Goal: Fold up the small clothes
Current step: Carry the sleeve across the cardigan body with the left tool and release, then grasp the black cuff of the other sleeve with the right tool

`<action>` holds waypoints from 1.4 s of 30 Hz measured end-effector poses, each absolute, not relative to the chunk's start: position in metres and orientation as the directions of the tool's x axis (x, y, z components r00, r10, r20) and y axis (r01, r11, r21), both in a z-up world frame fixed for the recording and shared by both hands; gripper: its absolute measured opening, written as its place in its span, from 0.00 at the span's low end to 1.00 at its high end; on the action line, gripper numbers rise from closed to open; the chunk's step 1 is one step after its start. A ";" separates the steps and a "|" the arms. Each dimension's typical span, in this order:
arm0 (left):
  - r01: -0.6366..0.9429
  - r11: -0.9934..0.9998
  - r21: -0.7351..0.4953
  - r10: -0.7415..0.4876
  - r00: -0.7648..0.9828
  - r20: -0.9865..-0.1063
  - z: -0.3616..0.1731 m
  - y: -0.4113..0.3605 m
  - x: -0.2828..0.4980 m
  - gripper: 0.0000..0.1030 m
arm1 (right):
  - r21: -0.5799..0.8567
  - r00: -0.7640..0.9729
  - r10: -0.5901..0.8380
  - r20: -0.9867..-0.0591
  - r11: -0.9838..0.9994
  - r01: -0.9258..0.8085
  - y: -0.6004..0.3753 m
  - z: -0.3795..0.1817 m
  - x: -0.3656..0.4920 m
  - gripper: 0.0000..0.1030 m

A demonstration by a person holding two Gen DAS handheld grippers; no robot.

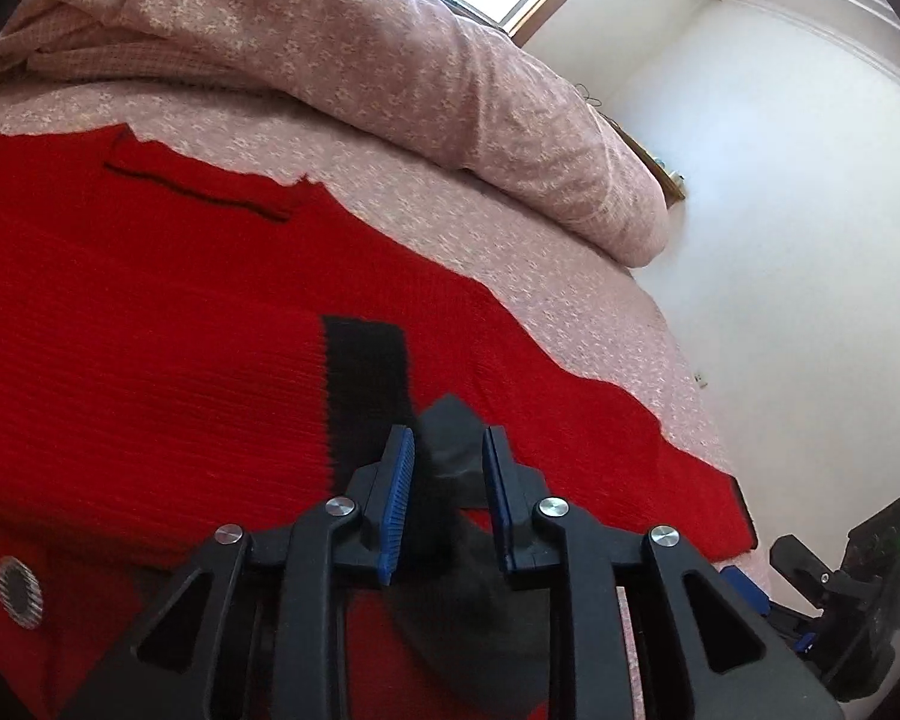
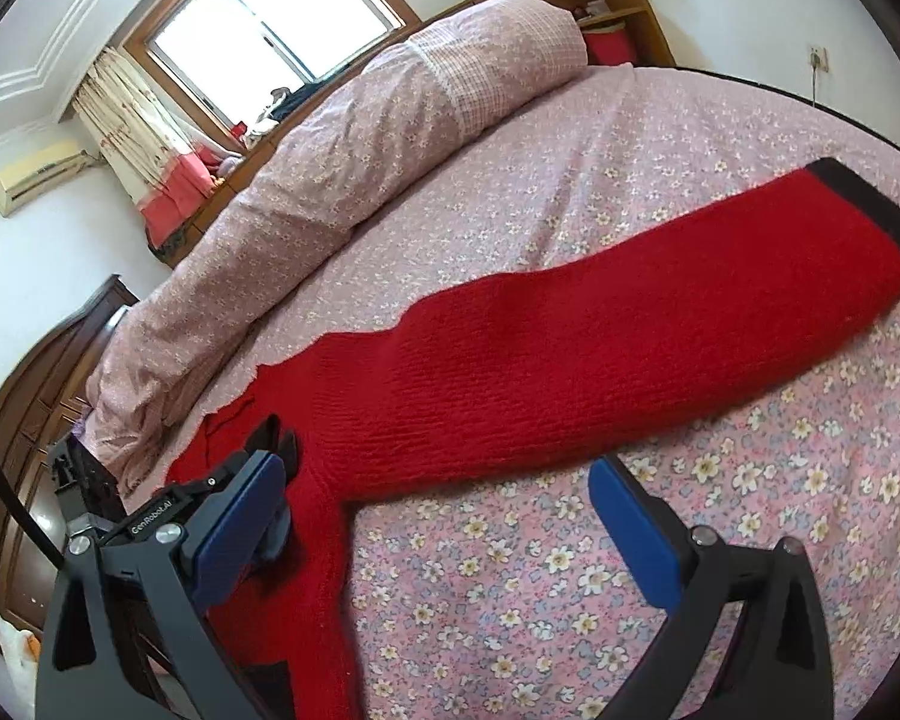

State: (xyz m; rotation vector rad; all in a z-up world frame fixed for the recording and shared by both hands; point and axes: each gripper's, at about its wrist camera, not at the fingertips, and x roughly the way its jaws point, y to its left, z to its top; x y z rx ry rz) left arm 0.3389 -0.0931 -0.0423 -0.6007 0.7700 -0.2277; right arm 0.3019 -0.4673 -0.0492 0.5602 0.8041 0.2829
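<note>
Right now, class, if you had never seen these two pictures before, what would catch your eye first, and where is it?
The bright red knitted sweater spread flat on the flowered bedsheet dominates both views. In the right wrist view one sleeve stretches out to a black cuff. In the left wrist view, the left gripper has its jaws slightly apart around dark fabric, over the other black cuff.

My left gripper (image 1: 449, 450) points forward and down, its blue pads (image 1: 397, 504) standing a narrow gap apart with dark cloth between them; whether they press on it I cannot tell. My right gripper (image 2: 444, 510) tilts downward too, its jaws spread wide with nothing gripped between them. Off beyond my left gripper's right finger, the other gripper shows at the edge.
</note>
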 end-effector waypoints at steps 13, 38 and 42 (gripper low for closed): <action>0.035 0.975 -0.219 -0.172 0.745 -0.644 0.015 -0.093 0.296 0.16 | 0.598 0.723 0.407 -0.559 0.801 0.011 -0.513 -0.056 0.293 1.00; -0.161 0.985 -0.054 0.088 0.757 -0.648 0.019 0.079 0.221 0.51 | 0.764 0.797 0.309 -0.519 0.586 0.271 -0.693 -0.100 0.292 1.00; -0.072 0.997 0.014 0.064 0.772 -0.633 0.019 0.053 0.219 0.51 | 0.797 0.816 0.312 -0.487 0.541 0.269 -0.712 -0.102 0.314 1.00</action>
